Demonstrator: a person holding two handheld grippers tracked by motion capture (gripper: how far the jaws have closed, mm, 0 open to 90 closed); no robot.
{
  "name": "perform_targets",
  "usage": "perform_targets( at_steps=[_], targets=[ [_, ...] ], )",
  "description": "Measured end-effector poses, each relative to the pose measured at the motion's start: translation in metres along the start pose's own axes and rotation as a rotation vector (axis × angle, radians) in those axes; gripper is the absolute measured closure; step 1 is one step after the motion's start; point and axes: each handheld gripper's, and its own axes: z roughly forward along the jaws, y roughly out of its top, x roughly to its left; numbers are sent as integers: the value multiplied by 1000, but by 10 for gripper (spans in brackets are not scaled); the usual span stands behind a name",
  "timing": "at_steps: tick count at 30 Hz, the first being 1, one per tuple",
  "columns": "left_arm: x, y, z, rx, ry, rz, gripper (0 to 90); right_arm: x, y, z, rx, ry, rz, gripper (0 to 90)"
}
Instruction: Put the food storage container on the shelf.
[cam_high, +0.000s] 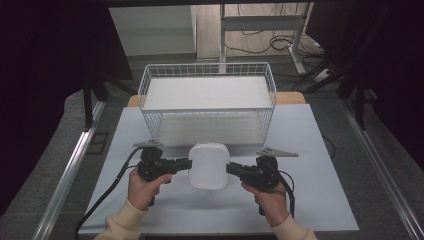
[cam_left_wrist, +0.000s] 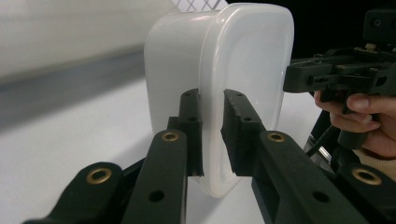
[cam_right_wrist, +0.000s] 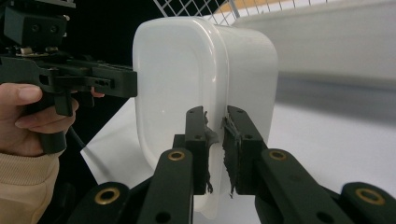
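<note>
On the pale blue-grey table top (cam_high: 320, 200), just in front of an empty white wire basket (cam_high: 207, 102), a translucent white plastic container with a rounded lid (cam_high: 209, 165) is held between two grippers. Its left edge is pinched by the left gripper (cam_high: 186, 163), whose jaws are seen in the left gripper view closed on the lid rim (cam_left_wrist: 212, 140). Its opposite rim is clamped likewise by the right gripper (cam_high: 231, 169), gripped in the right hand (cam_high: 270, 197).
</note>
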Motion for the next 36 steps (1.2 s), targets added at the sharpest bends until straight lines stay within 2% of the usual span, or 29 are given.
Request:
perform_targets(
  at_steps=[15,28,36],
  targets=[
    [-11,43,-17,-58,9,55,795,10,49,-7,-41,6,-76,799],
    [-17,69,-23,-86,10,78,797,10,75,-12,-62,10,-95,798],
    [-21,93,-31,-115,14,95,797,16,101,-16,-77,7,-122,798]
  ],
)
